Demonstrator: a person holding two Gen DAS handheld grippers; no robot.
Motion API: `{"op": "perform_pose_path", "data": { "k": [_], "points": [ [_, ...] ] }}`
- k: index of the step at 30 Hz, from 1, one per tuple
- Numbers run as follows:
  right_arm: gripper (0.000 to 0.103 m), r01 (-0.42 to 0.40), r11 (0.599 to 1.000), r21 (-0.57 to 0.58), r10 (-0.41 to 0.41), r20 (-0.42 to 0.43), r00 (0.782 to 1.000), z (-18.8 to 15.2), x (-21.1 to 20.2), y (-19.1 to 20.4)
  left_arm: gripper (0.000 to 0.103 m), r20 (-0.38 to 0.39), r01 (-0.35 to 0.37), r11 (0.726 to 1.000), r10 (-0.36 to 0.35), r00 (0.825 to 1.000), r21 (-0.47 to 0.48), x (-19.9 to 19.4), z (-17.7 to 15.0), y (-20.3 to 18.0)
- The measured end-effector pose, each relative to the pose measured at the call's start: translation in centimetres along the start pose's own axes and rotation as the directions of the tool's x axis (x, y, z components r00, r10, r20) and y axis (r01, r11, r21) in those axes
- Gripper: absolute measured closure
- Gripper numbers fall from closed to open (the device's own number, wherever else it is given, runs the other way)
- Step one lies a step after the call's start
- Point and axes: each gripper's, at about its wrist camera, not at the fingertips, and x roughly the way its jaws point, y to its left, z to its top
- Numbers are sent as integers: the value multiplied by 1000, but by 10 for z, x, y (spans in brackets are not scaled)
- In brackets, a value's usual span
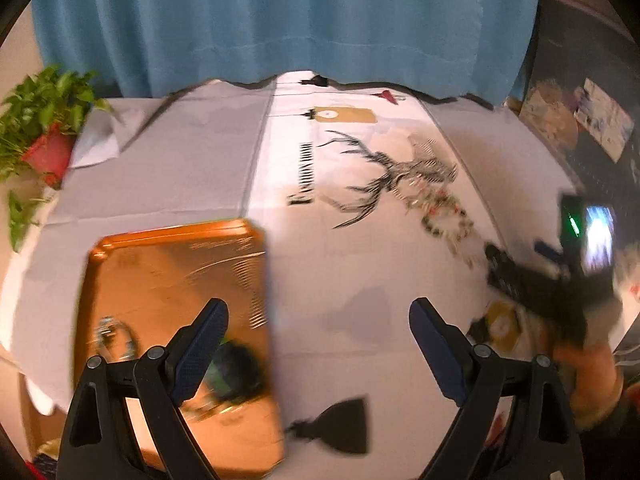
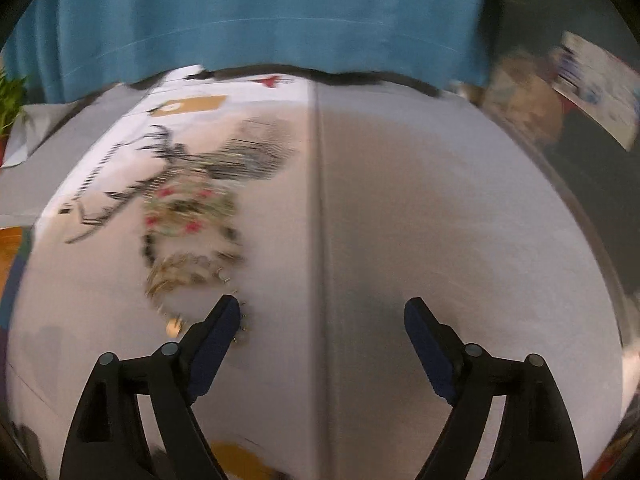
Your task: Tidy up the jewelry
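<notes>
Left gripper (image 1: 318, 316): jaws wide, empty, over orange tray (image 1: 160, 276). Right gripper (image 2: 322, 316): jaws wide, empty, beside jewelry pile (image 2: 188, 232) on counter (image 2: 440, 220).

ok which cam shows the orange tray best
The left wrist view: the orange tray fills its lower left, rim and reflective base visible, with a silvery jewelry piece lying in it. The right wrist view catches only an orange sliver at its left edge.

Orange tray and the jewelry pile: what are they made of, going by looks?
Orange tray: likely metal or glossy lacquered plastic, since its surface mirrors the left tool. Jewelry pile: seemingly gold-toned metal links with dark and red beads; blur leaves that uncertain. One silvery piece already lies in the tray.
</notes>
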Motion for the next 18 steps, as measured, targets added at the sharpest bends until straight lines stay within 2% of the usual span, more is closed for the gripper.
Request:
{"op": "perform_pose_path", "data": {
  "k": [4, 6, 10, 13, 15, 18],
  "points": [
    [16, 29, 999, 43, -28, -20, 999, -15, -7, -43, 13, -56, 44, 999, -44, 997, -6, 36, 16, -26],
    [15, 13, 998, 58, -11, -24, 1000, -22, -10, -58, 13, -79, 91, 996, -89, 993, 15, 53, 21, -44],
    [14, -15, 998, 65, 15, -6, 1000, -28, -12, -67, 13, -118, 105, 992, -96, 988, 75, 85, 32, -75],
    [14, -20, 997, 70, 20, -3, 1000, -28, -12, -67, 13, -120, 131, 991, -127, 985, 22, 105, 47, -79],
    [14, -36, 996, 82, 37, -1, 999, -29, -11, -68, 13, -109, 119, 993, -119, 987, -4, 113, 53, -78],
    [13, -46, 995, 87, 46, -4, 999, -29, -10, -69, 13, -142, 109, 994, -106, 984, 11, 130, 58, -81]
  ]
}}
